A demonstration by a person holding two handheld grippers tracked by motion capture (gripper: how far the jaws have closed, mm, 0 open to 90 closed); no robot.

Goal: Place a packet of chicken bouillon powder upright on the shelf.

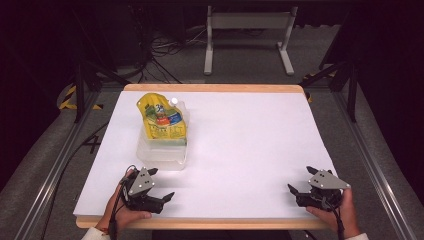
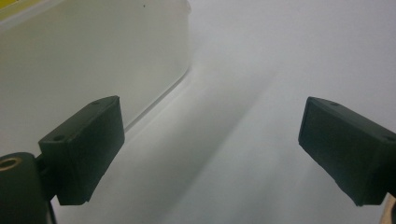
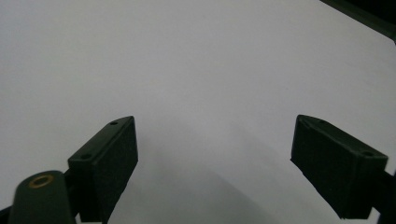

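Note:
A yellow pouch (image 1: 162,118) with a white cap stands in a clear plastic tub (image 1: 163,151) on the left half of the white table (image 1: 250,145). My left gripper (image 1: 161,184) rests near the table's front edge, just in front of the tub, open and empty. In the left gripper view the tub's wall (image 2: 93,60) is close at upper left, beyond the gripper (image 2: 210,149). My right gripper (image 1: 302,180) sits open at the front right corner, holding nothing. The right gripper view has that gripper (image 3: 215,163) over bare white surface.
The table has a wooden rim (image 1: 210,88) at its far edge. Beyond it a white metal stand (image 1: 247,35) and cables lie on the grey floor. Aluminium rails (image 1: 50,165) run along both sides.

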